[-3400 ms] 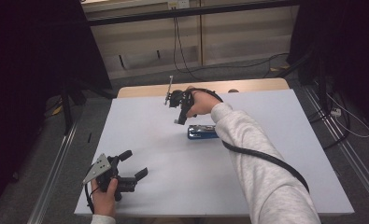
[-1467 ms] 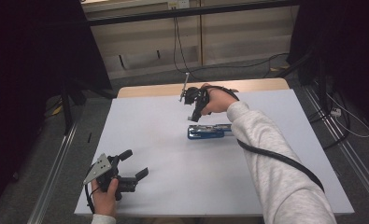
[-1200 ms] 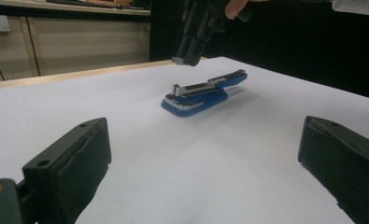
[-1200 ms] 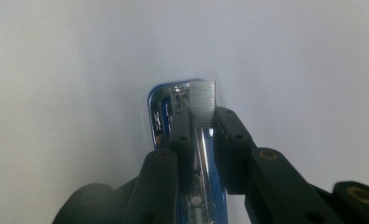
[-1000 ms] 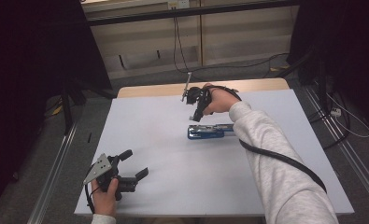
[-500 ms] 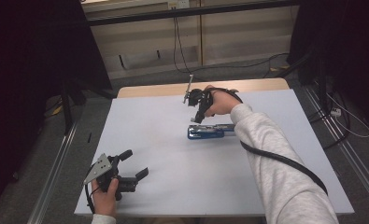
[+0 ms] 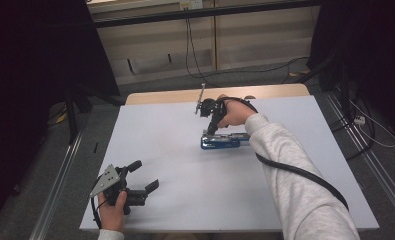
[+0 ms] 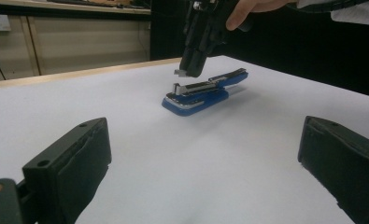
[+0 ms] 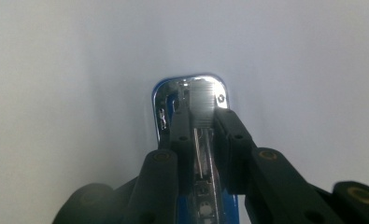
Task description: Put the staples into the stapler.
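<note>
1. At the near left corner of the white table [image 7: 165, 145], the person's left hand [image 7: 112, 212] holds the left gripper [image 7: 140, 177] low over the surface, the grey three-cornered plate [image 7: 105, 181] on its top
2. Its jaws stand wide apart with nothing between them; in the left gripper view they rise at the two bottom corners with bare table between, and they face across the table toward the stapler
3. The blue stapler [image 7: 225, 140] lies flat on the table right of centre, toward the far side and well apart from the left gripper; in the left gripper view [image 8: 203, 92] its metal arm sits on the blue base with the front end turned toward the camera
4. The right gripper [image 7: 211, 127] points steeply down at the stapler's left end, held by the person's right hand [image 7: 233, 114], with the grey sleeve [image 7: 295, 180] and a black cable [image 7: 305, 175] trailing back to the near right edge
5. In the right gripper view the two jaws are drawn in narrow, one on each side of the stapler's metal arm [image 9: 202, 140], just behind its shiny rounded front end; whether the pads actually press on it I cannot tell
</note>
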A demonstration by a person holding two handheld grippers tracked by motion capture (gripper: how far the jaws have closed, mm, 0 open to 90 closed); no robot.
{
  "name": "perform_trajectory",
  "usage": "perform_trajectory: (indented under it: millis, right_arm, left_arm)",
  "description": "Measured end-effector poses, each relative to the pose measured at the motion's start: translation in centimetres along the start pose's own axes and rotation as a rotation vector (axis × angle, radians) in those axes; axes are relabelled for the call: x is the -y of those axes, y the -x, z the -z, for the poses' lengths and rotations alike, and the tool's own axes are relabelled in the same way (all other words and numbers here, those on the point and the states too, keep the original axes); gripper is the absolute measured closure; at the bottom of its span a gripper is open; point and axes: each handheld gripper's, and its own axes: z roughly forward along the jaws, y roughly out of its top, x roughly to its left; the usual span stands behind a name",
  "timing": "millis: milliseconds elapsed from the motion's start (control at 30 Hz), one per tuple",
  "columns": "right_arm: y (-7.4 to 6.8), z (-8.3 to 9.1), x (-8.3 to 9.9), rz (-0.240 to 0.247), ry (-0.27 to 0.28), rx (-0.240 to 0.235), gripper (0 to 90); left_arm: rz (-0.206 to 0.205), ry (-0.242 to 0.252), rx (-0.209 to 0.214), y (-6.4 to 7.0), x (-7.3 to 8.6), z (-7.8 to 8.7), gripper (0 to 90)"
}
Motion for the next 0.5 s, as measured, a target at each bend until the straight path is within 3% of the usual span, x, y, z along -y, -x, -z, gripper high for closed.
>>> perform_trajectory:
  millis: [500]
  right_arm:
    - [-0.17,-0.79,0.3,0.011,-0.003,-0.009,78.1]
  left_arm:
    - [-0.004,-0.006,-0.001,0.02,0.0,-0.02,2.7]
